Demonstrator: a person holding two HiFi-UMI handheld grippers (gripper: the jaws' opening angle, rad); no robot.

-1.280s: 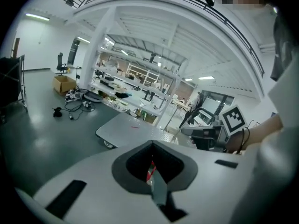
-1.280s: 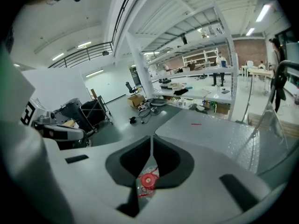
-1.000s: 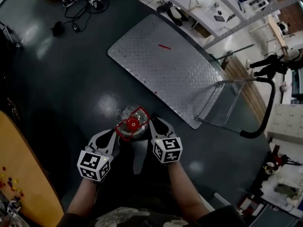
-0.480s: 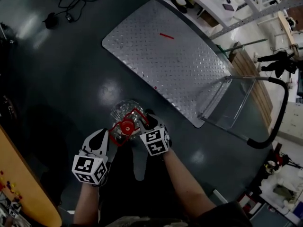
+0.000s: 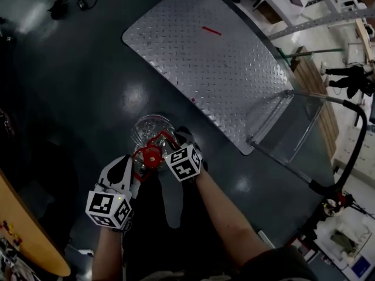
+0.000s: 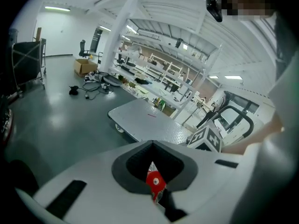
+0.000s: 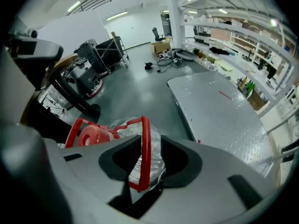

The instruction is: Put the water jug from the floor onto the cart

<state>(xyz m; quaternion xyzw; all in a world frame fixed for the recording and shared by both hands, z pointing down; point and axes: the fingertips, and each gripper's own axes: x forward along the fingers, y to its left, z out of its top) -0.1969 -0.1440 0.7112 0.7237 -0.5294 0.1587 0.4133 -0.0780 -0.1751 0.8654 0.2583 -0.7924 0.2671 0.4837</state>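
A clear water jug (image 5: pixel 149 132) with a red cap (image 5: pixel 151 156) and a red carry handle (image 7: pixel 145 153) stands on the dark floor, just in front of the cart's steel deck (image 5: pixel 205 69). My right gripper (image 5: pixel 176 140) points steeply down at the jug's right side. It is open, with the handle's bar running between its jaws (image 7: pixel 150 141), apart from both. My left gripper (image 5: pixel 128 163) is at the jug's left side, shut and empty. Through the notch in its jaws (image 6: pixel 152 143) I see the red cap (image 6: pixel 154 182).
The cart's push bar (image 5: pixel 345 157) rises at the right, past the deck. A wooden tabletop edge (image 5: pixel 23 239) is at the lower left. Cables (image 5: pixel 64 4) lie on the floor at the far left. Shelving (image 5: pixel 304 4) lines the back right.
Both grippers have come down onto the jug. The right gripper has rolled and its jaws now straddle the red handle. The left gripper has sunk beside the cap.
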